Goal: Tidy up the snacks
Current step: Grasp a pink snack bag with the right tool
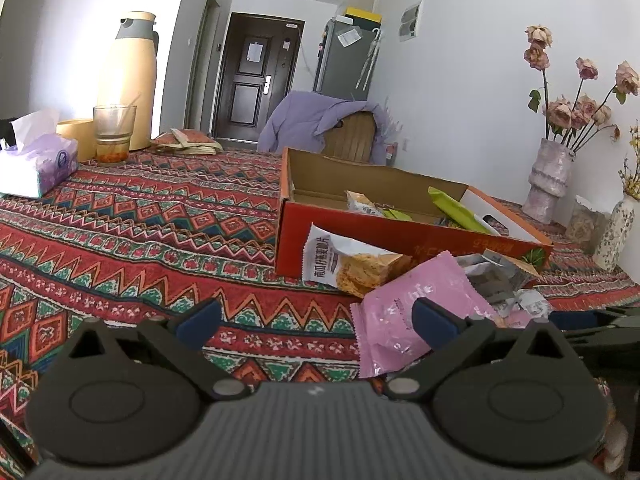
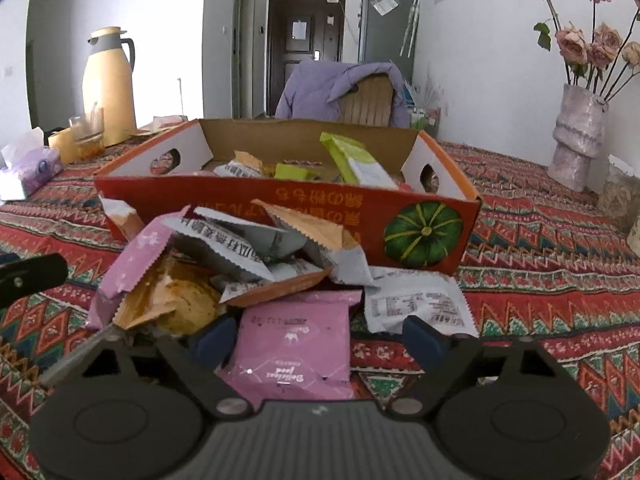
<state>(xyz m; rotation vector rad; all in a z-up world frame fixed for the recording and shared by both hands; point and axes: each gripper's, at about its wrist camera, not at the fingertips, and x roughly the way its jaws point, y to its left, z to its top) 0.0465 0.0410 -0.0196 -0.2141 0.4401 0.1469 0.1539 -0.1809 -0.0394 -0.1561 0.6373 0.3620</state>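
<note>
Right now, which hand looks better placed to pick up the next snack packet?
Probably right: the right gripper is open around the pink packet. The left gripper is open mostly over tablecloth.

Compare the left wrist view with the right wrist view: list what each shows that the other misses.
Left wrist only: a floral vase at the far right, and the open left claw over bare tablecloth.

Right wrist only: the green pumpkin print on the box front, and the open right claw straddling a pink packet.

Both: the orange box, snack pile, yellow thermos, tissue pack, and rose vase.
</note>
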